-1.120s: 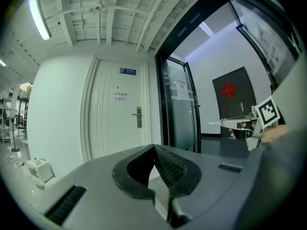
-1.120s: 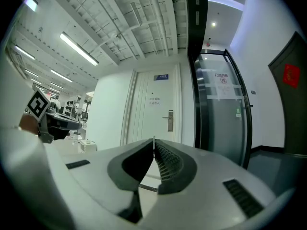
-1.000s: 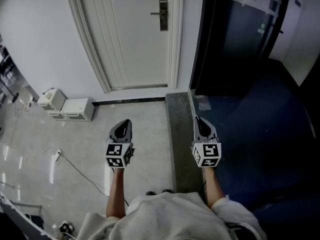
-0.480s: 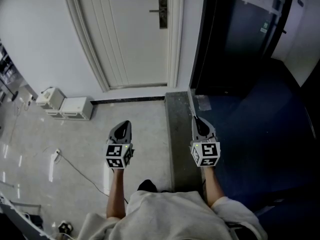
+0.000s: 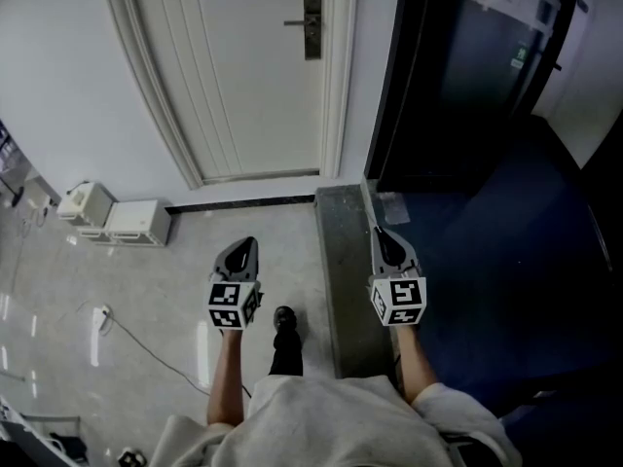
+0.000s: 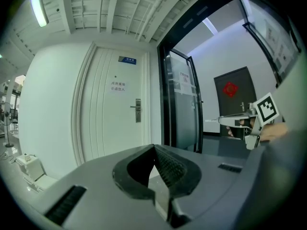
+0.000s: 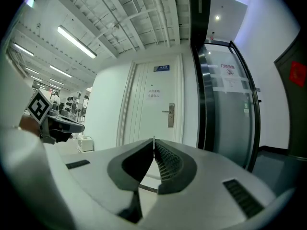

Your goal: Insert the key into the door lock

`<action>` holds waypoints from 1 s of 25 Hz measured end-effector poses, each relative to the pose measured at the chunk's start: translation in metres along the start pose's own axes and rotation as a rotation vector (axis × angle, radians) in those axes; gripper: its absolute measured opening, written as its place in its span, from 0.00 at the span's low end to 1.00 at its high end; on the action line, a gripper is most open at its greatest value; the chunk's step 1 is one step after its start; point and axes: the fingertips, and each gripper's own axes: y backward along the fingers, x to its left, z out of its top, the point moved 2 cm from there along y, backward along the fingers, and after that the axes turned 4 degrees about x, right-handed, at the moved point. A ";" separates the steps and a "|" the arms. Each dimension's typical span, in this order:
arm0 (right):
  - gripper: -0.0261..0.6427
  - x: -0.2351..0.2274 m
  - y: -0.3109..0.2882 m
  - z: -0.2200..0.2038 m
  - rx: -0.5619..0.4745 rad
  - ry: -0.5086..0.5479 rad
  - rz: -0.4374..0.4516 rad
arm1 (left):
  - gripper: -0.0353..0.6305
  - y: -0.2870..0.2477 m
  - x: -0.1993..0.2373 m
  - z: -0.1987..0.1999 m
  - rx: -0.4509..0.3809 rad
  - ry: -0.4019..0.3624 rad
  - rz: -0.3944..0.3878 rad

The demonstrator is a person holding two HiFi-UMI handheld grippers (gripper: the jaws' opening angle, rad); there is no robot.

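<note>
A white door [image 5: 253, 76] stands ahead, with a metal lock plate and handle [image 5: 311, 13] near its right edge. The lock [image 6: 138, 110] also shows in the left gripper view, and the lock [image 7: 171, 115] in the right gripper view, still well away from both grippers. My left gripper [image 5: 241, 249] is shut and empty, its tips meeting [image 6: 154, 147]. My right gripper [image 5: 381, 235] is shut on a thin metal sliver, the key [image 7: 153, 139], which pokes out just past its tips. Both grippers point level at the door.
Two white boxes [image 5: 134, 222] sit on the floor by the left wall, and a cable [image 5: 146, 343] trails over the tiles. A dark glass door [image 5: 467, 66] fills the right. A grey stone strip [image 5: 341, 251] runs under the right gripper. The person's shoe [image 5: 284, 321] is in mid step.
The person has stepped forward, so the floor and boxes slid back and left in view. A shoe has swung out in front. Both grippers keep their pose and stay shut.
</note>
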 end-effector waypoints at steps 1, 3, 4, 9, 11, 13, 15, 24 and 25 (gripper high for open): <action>0.08 -0.002 -0.013 0.002 0.000 0.002 -0.004 | 0.08 -0.013 0.007 0.003 -0.002 0.001 -0.006; 0.08 -0.006 -0.041 0.006 0.003 0.008 -0.011 | 0.08 -0.039 0.023 0.010 -0.007 0.005 -0.017; 0.08 -0.007 -0.056 0.009 0.006 0.011 -0.013 | 0.08 -0.052 0.031 0.014 -0.009 0.006 -0.022; 0.08 -0.013 -0.143 0.030 0.012 0.025 -0.031 | 0.08 -0.128 0.081 0.036 -0.009 0.012 -0.057; 0.08 -0.015 -0.178 0.038 0.011 0.018 -0.043 | 0.08 -0.157 0.103 0.045 -0.005 0.012 -0.069; 0.08 -0.015 -0.210 0.047 0.009 0.015 -0.055 | 0.08 -0.183 0.125 0.056 -0.004 0.009 -0.081; 0.08 -0.018 -0.241 0.054 0.010 0.016 -0.070 | 0.08 -0.208 0.146 0.067 -0.007 0.005 -0.093; 0.08 -0.034 -0.339 0.063 0.031 0.016 -0.125 | 0.08 -0.303 0.207 0.085 0.003 0.004 -0.141; 0.08 -0.034 -0.346 0.062 0.037 0.017 -0.126 | 0.08 -0.310 0.211 0.084 0.004 0.006 -0.145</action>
